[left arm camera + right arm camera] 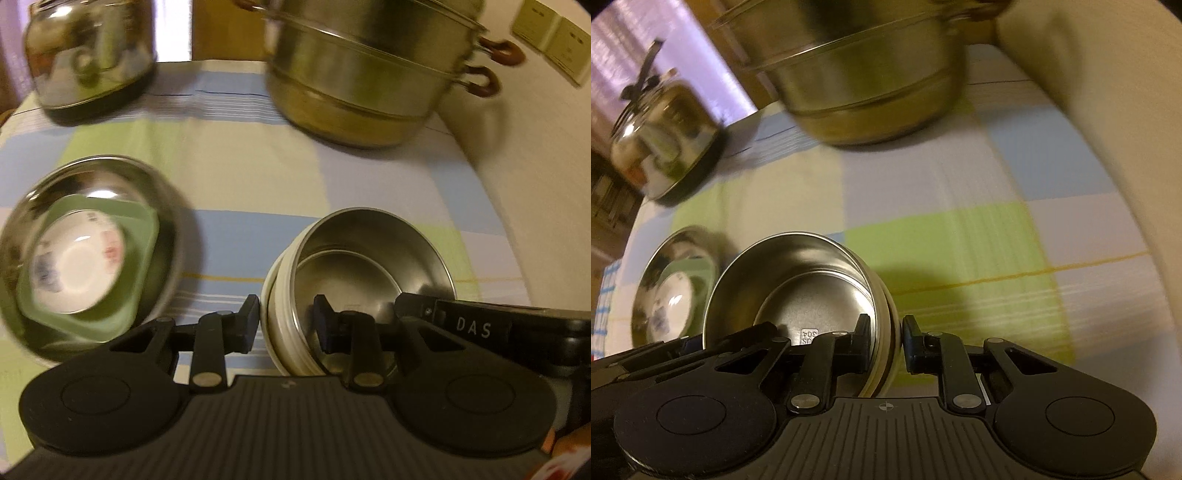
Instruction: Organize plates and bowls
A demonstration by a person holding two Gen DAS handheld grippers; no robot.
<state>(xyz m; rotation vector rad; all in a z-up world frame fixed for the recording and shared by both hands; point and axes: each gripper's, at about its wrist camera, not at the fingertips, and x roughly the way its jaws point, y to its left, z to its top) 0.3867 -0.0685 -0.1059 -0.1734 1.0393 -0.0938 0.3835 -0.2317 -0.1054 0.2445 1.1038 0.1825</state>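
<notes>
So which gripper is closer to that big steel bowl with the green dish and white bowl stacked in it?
Left. The left gripper, clamped on the near steel bowl's rim, sits beside the big steel bowl. The right gripper grips the opposite rim, farther away.

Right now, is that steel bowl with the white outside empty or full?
Empty: the steel bowl shows only its bare shiny bottom in both views, nothing inside.

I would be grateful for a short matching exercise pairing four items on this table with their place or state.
Items:
1. steel bowl
2. green dish
3. steamer pot
4. kettle

Descriptions:
A. far left on the cloth
B. gripped at its rim from both sides
C. brown handles, far right
D. nested in a larger steel bowl

Pairs: 1-B, 2-D, 3-C, 4-A
</notes>
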